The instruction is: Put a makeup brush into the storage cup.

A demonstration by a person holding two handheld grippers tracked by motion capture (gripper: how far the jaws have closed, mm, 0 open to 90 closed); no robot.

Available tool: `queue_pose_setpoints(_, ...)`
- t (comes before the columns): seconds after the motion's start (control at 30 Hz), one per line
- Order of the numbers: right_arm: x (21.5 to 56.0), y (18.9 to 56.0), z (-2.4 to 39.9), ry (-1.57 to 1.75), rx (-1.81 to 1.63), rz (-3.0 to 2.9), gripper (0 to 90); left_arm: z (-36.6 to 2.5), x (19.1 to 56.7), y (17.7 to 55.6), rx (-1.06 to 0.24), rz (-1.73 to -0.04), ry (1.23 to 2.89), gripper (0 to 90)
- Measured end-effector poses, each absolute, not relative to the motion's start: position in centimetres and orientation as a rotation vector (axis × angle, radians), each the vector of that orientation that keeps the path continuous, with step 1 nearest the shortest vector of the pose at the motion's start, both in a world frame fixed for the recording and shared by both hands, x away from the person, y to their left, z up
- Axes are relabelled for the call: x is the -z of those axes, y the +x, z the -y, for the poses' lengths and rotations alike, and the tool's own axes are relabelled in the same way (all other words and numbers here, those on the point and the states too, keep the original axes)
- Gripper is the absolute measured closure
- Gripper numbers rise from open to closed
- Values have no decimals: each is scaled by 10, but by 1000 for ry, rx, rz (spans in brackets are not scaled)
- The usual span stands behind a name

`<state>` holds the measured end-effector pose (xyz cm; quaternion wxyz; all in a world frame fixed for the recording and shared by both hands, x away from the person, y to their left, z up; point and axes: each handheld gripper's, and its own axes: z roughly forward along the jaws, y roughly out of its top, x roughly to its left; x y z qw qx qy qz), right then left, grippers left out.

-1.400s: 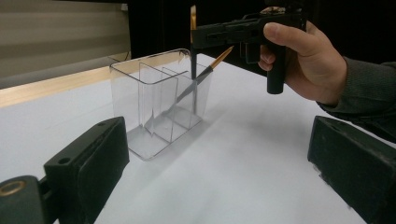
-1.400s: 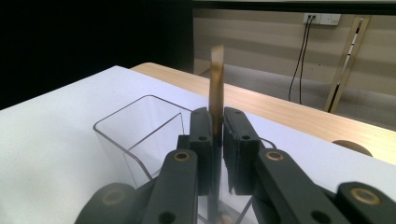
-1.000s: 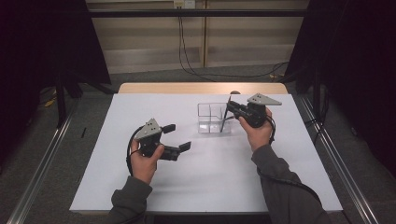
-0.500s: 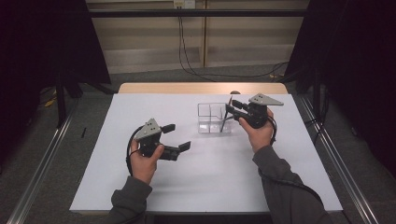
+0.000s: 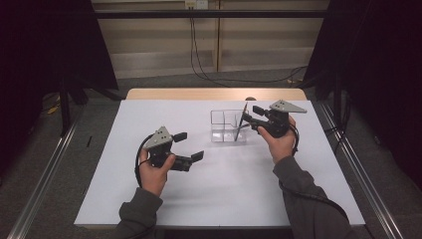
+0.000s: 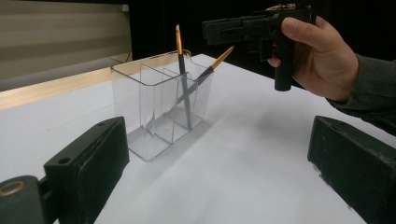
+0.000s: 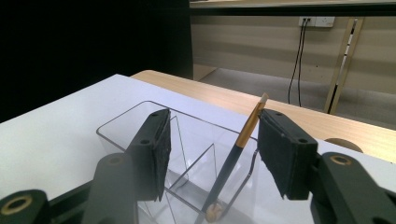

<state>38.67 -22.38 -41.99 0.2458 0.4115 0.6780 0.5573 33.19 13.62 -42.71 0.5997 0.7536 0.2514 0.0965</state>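
Holding two brushes [image 6: 183, 74], leaning | clear divided box [image 5: 221, 130] | right hand-held gripper [image 5: 250, 118] jaws just opening, brush between, unpressed

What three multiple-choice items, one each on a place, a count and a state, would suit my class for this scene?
1. Where do the brushes stand?
A. in the clear box
B. flat on the table
C. in the left gripper

2. How many brushes are there?
A. one
B. two
C. four

3. How is the right gripper set?
A. shut on a brush
B. open
C. shut on the box

Answers:
1 A: both handles reach down inside its compartments.
2 B: the left gripper view shows two gold-banded brushes.
3 B: its jaws have just been opening, and a brush stands between them unclamped.
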Motion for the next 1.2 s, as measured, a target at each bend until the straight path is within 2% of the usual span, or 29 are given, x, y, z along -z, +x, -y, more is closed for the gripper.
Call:
queue_pose_setpoints(0.9,417,376,233,1118,-1548,-1894,205,-136,426,331,-231,-588,1757,50)
queue_pose_setpoints(1.2,417,375,234,1103,-1549,-1915,182,-135,425,331,-232,-589,1755,50)
